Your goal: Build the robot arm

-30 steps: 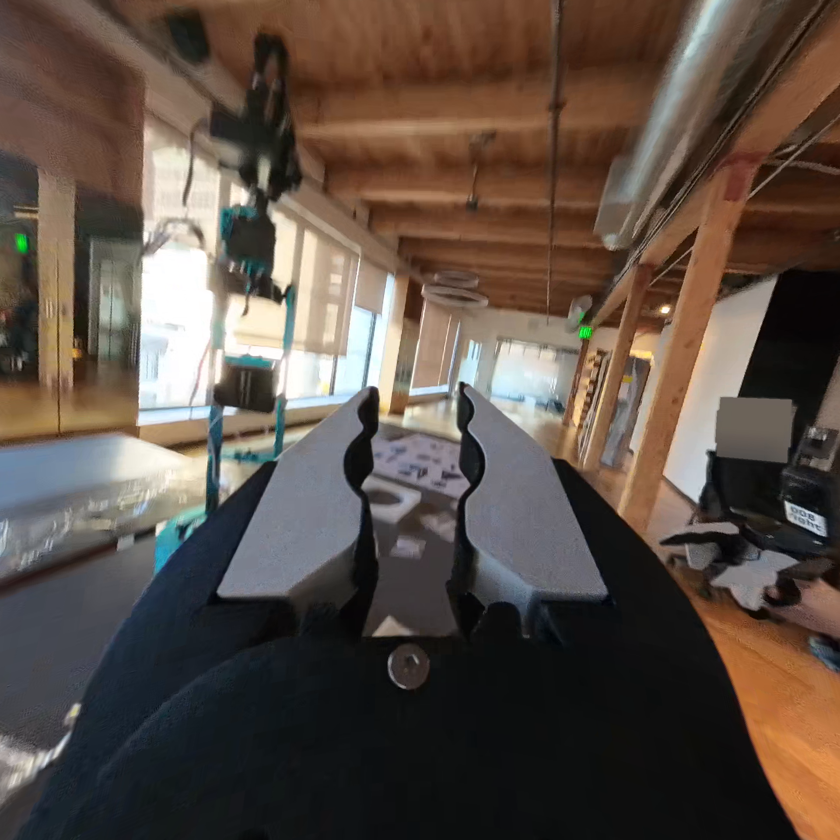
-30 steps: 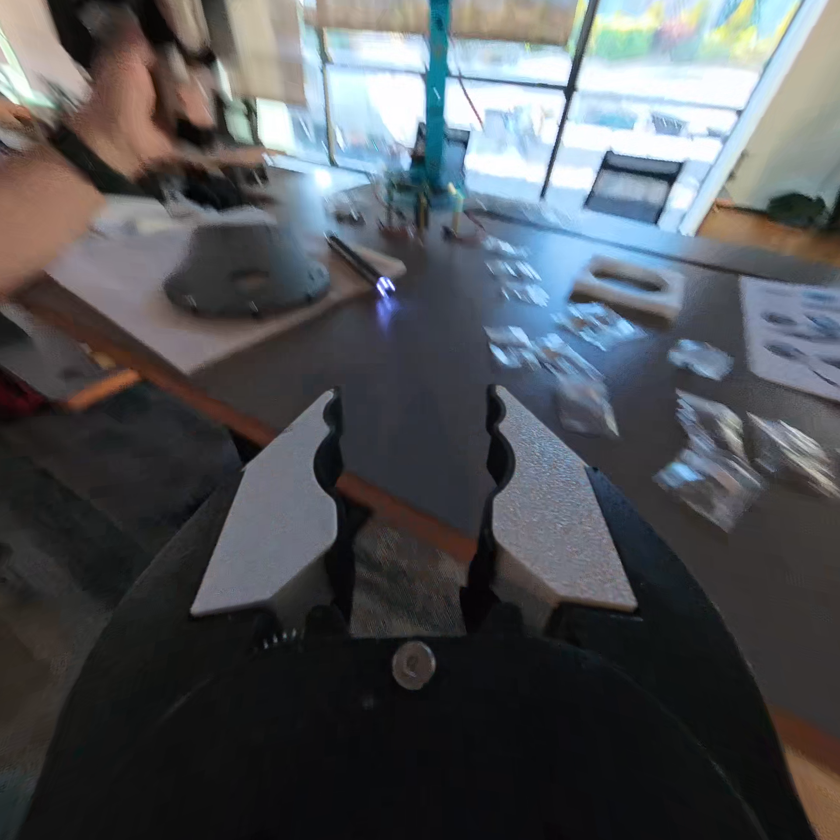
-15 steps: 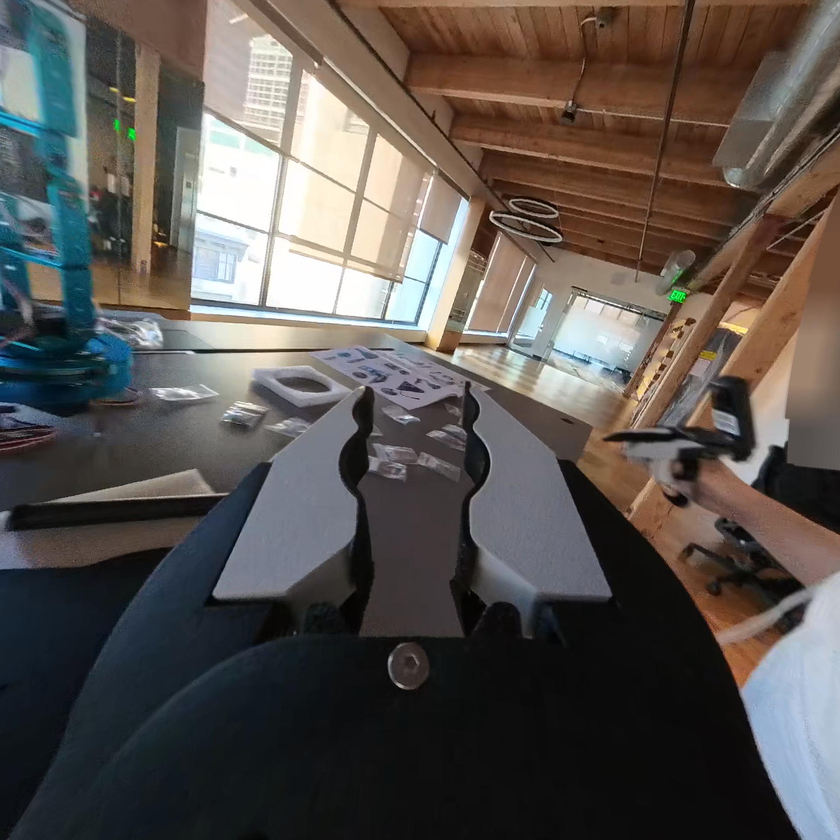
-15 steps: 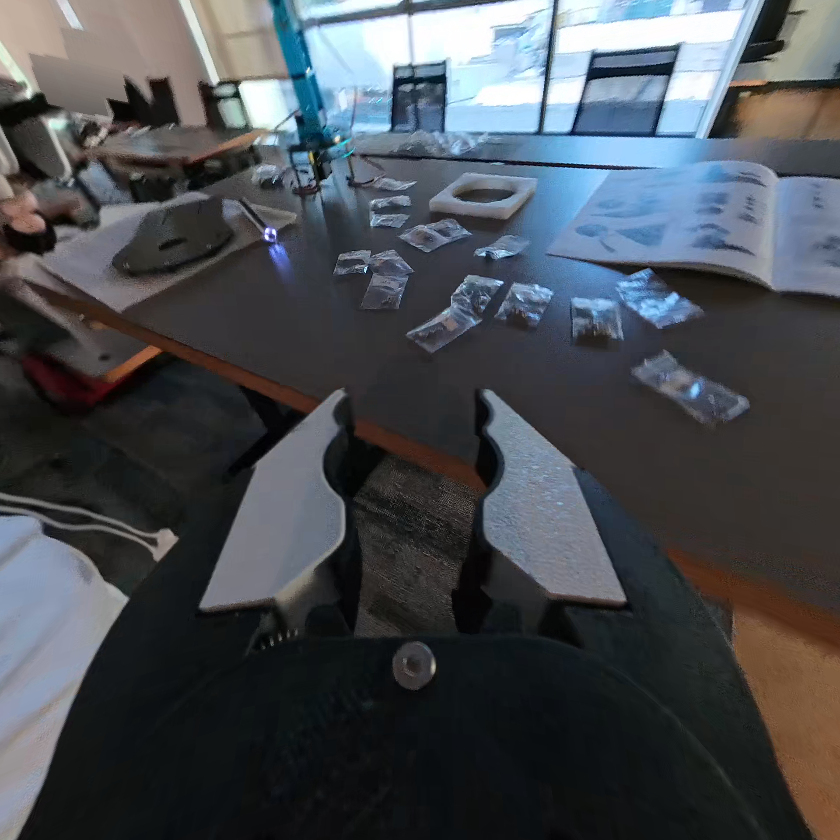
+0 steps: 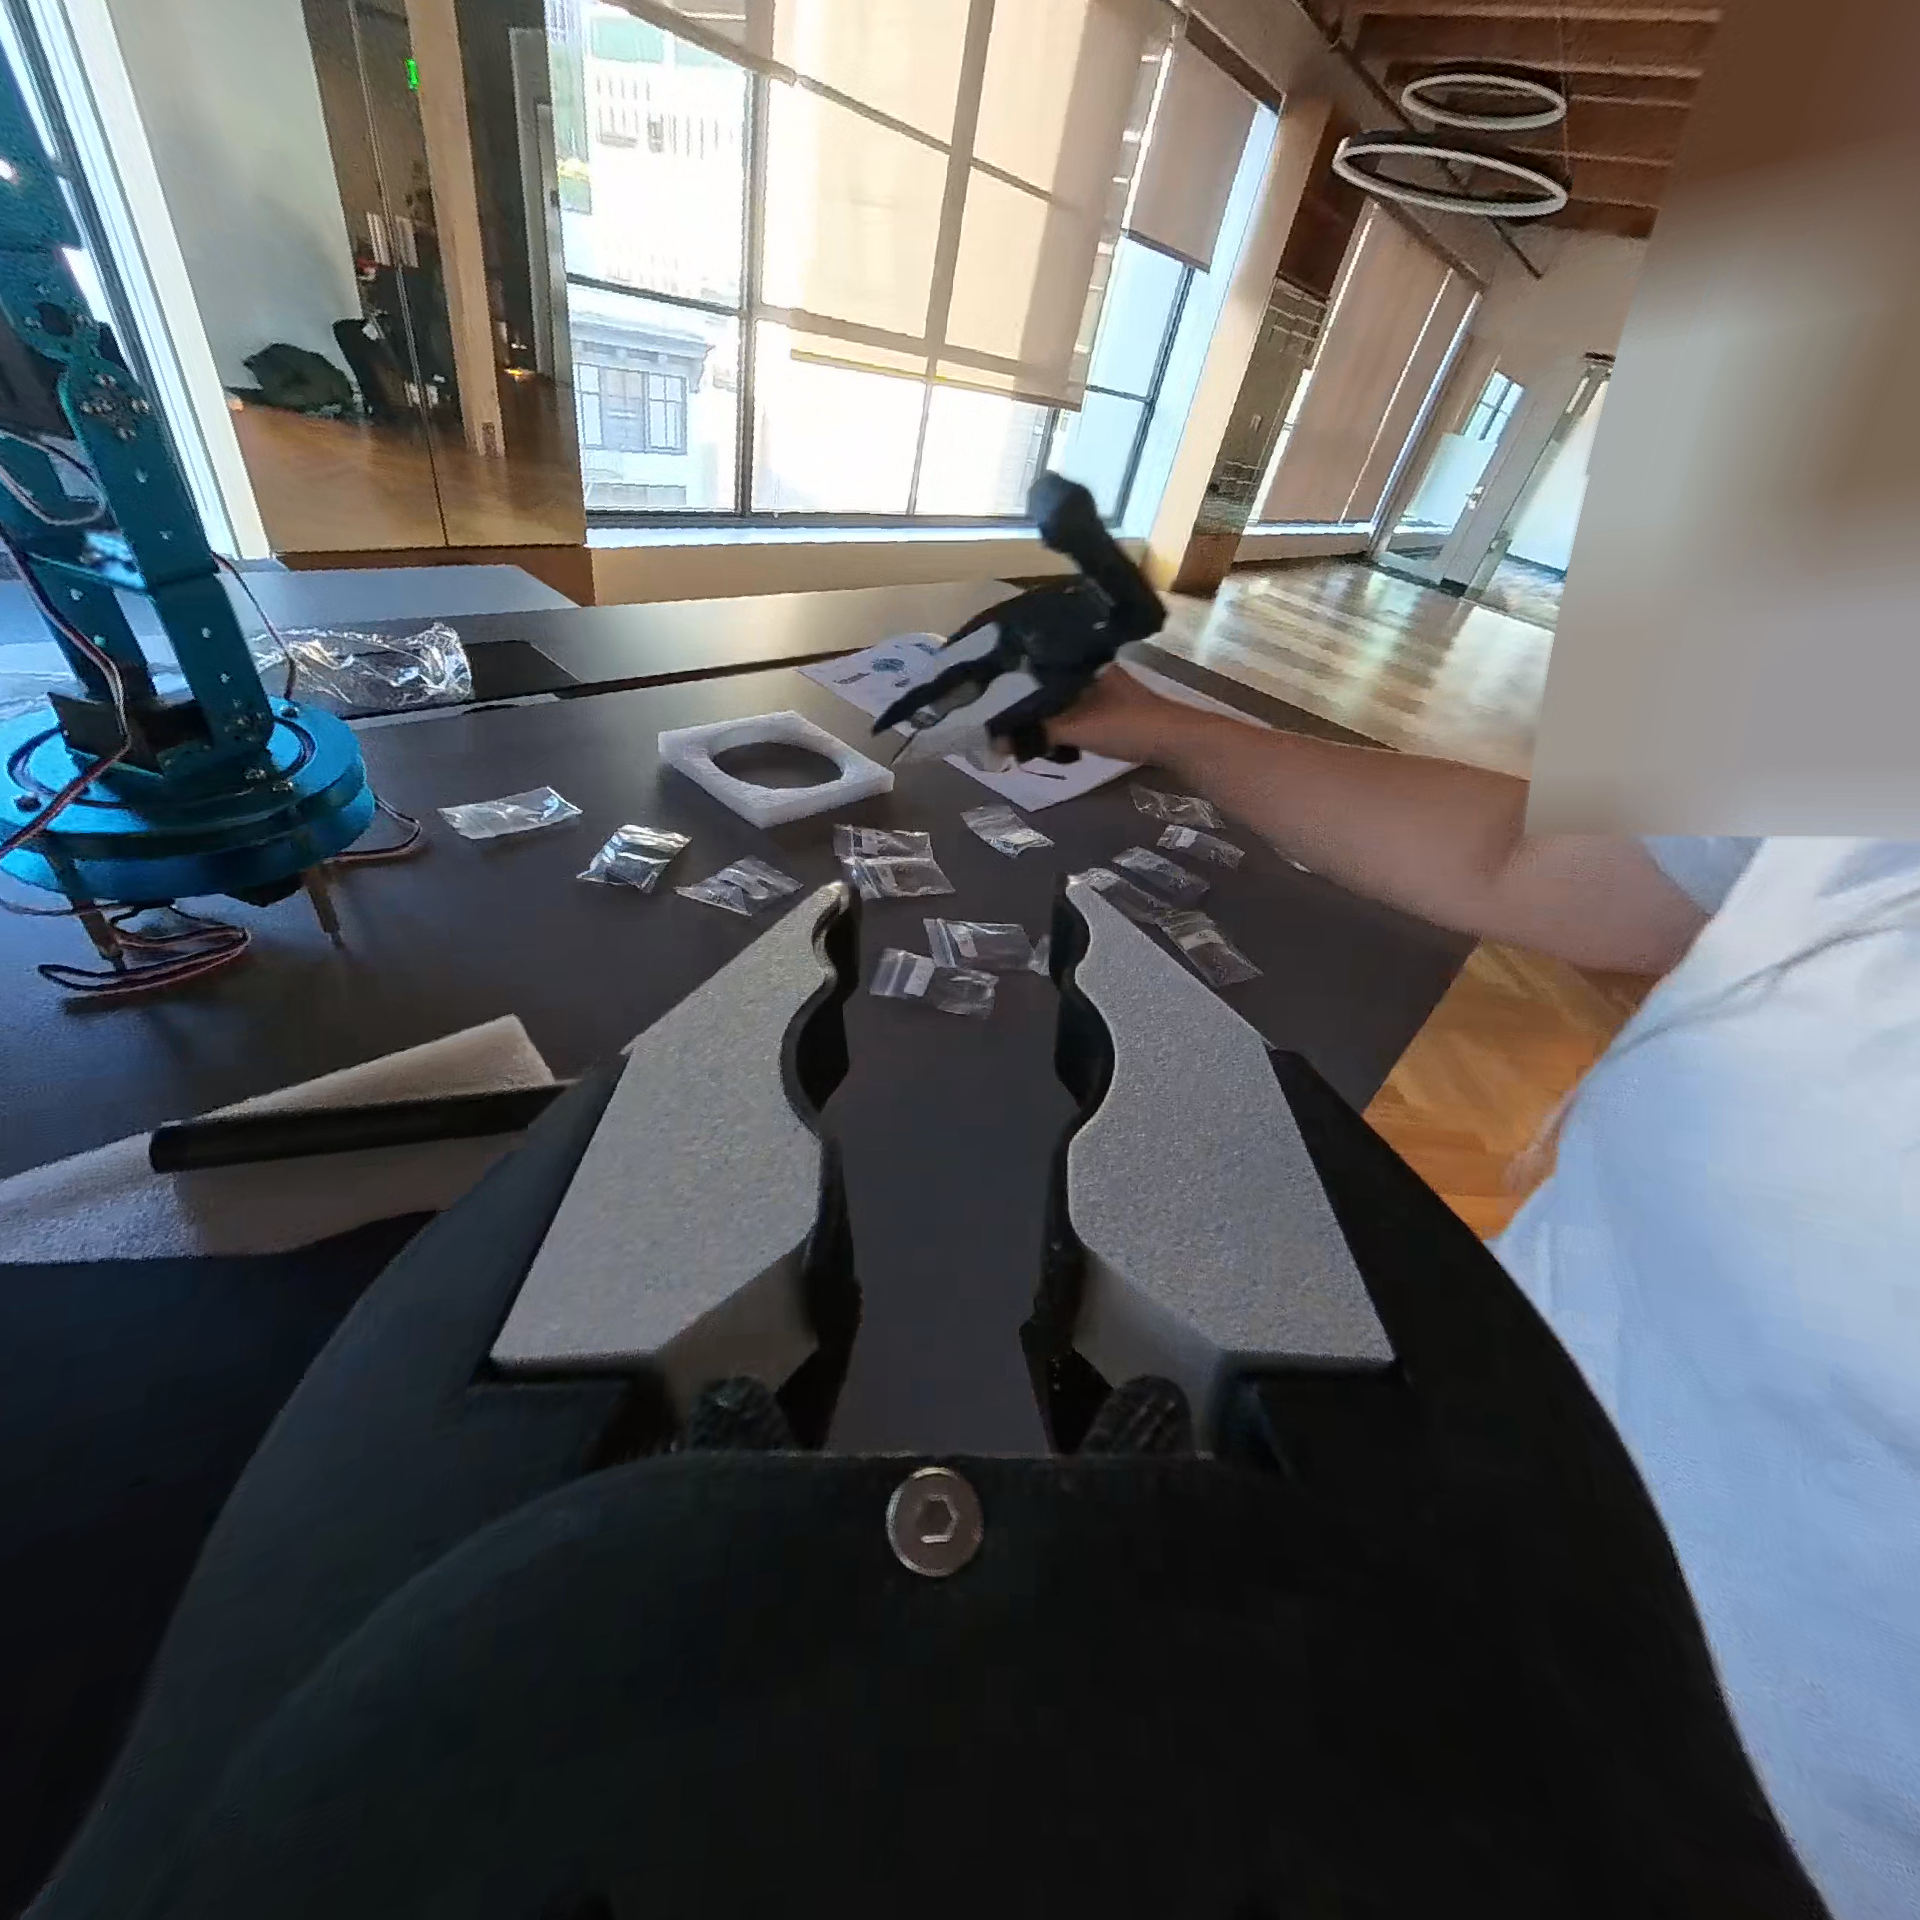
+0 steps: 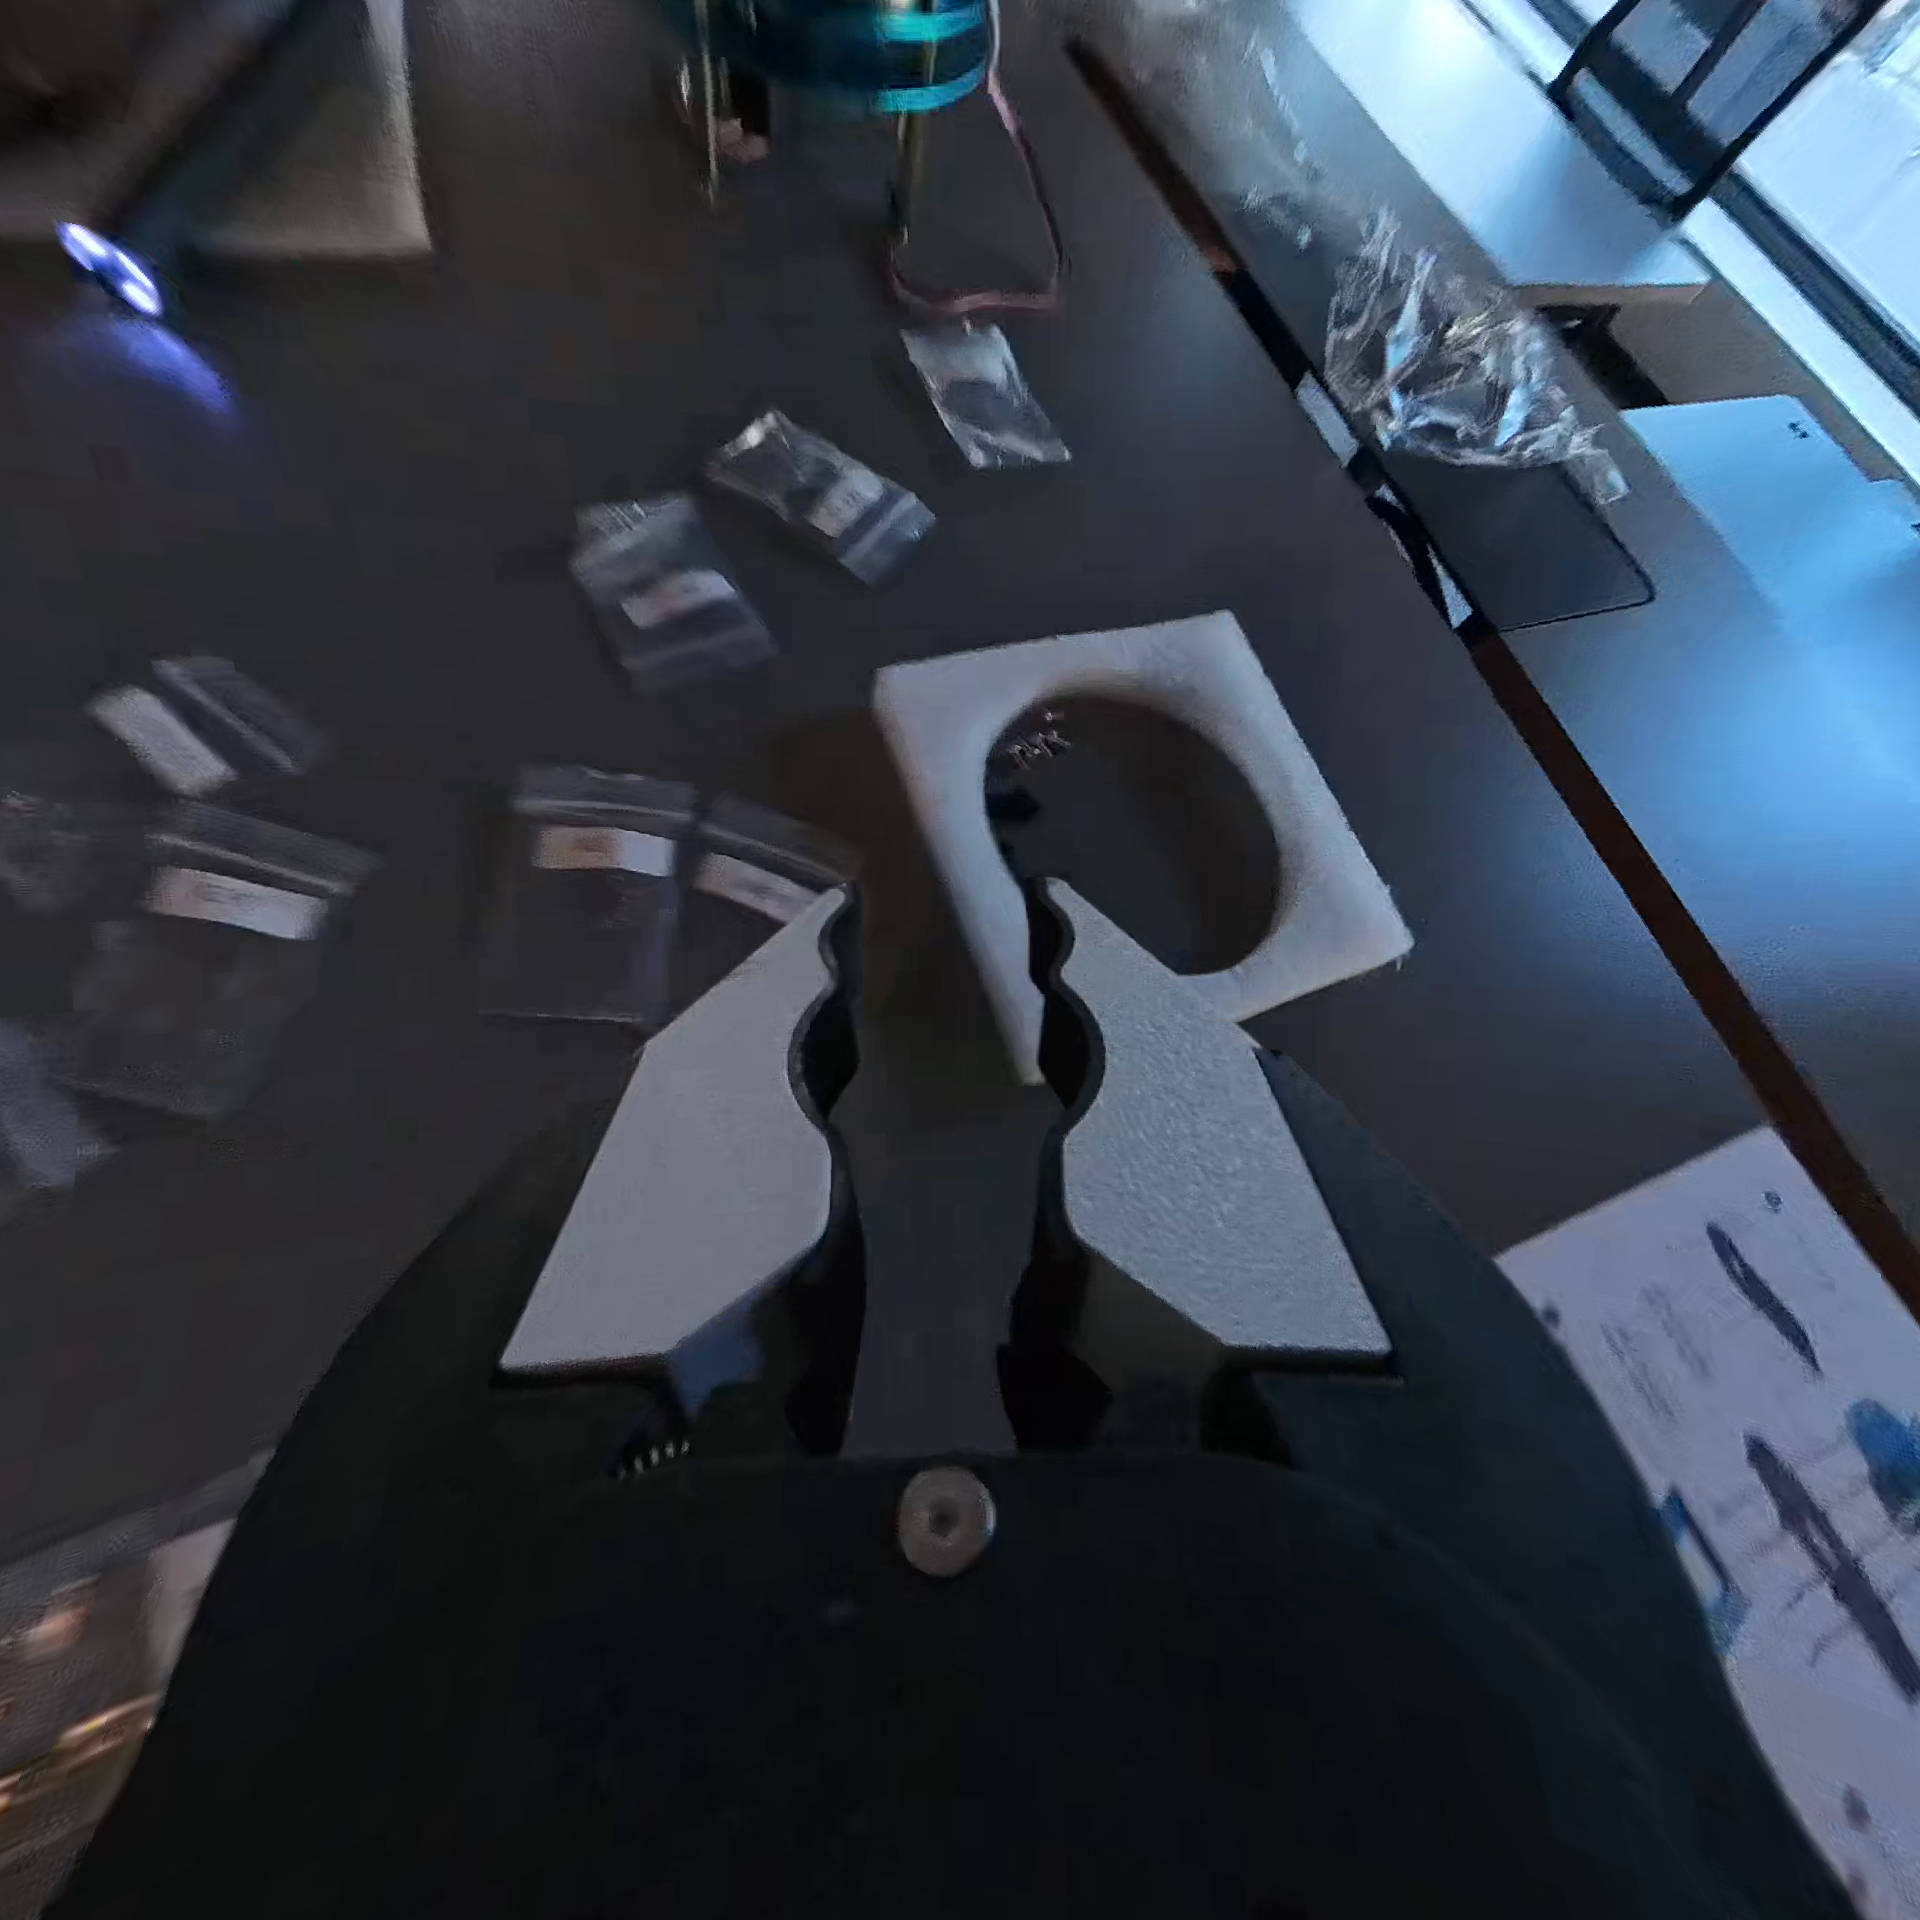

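The right tool [image 6: 945, 914], empty and parted over the square white foam frame [image 6: 1320, 831], could knock it into the clear plastic packets [image 6: 665, 592].

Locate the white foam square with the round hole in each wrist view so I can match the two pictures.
Left wrist view: white foam square lies on the dark table, upper centre, past the open left gripper.
Right wrist view: centre, just beyond the open right gripper.
Shared landmark: the blue robot arm base, beyond small clear bags.

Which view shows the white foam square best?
Right wrist view: the white foam square sits close, just past the right gripper, round cutout clear though blurred. Left wrist view shows it farther off, smaller, at a low angle.
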The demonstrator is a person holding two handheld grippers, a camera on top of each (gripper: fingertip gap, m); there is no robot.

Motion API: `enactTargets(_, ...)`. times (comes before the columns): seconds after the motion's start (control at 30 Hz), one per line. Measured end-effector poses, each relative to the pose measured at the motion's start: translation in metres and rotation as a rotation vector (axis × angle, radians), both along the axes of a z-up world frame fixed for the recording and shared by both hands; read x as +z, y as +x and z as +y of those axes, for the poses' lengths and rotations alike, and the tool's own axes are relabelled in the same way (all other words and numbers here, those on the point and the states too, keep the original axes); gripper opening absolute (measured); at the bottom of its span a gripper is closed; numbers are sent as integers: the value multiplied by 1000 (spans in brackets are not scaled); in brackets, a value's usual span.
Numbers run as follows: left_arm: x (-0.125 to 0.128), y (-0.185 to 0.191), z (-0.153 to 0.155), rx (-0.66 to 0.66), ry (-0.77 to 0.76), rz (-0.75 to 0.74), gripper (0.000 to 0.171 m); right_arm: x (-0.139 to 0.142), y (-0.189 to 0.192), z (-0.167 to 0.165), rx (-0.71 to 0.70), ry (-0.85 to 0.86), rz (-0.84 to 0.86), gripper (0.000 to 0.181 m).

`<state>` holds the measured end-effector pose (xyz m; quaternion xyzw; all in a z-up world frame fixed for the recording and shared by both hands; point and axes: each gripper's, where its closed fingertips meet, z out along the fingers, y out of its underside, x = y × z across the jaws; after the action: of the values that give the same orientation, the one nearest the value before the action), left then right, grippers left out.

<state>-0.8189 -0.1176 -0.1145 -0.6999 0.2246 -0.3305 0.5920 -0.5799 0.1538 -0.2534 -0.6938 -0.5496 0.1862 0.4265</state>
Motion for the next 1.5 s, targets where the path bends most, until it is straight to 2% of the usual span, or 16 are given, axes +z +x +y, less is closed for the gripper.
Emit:
enactTargets(0.13, 2, 0, 25, -26, 0, -37, 34, -30, -8, 16, 84, -29, -109, 31)
enactTargets(0.2, -1, 3, 39, -51, -45, -58, 33, -40, -8, 15, 112, -20, -160, 24)
enactTargets(0.37, 1, 18, 57, -73, -75, -143, 31, -38, -13, 3, 174, -29, -144, 13)
enactTargets(0.47, 4, 36, 57, -50, -74, -197, 29, -39, -17, -12, 250, -58, -132, 16)
enactTargets(0.6, 12, 61, 37, 22, -54, -235, 29, -37, -15, -16, 324, -49, -134, 23)
enactTargets(0.7, 16, 72, 16, 92, -57, -227, 29, -22, -12, -7, 338, -57, -53, 26)
enactTargets(0.83, 18, 77, -20, 218, -42, -195, 29, -23, -11, 24, 326, -121, -60, 26)
enactTargets(1.0, 19, 76, -55, 349, -27, -207, 27, -26, -30, 50, 343, -258, -56, 26)
enactTargets(1.13, 26, 78, -71, 413, -5, -204, 27, -25, -42, 62, 343, -277, -50, 24)
enactTargets(1.27, 19, 75, -82, 482, -4, -169, 27, -34, -54, 62, 355, -300, -66, 23)
enactTargets(1.5, 13, 74, -84, 496, -6, -242, 27, -36, -75, 61, 382, -251, -114, 24)
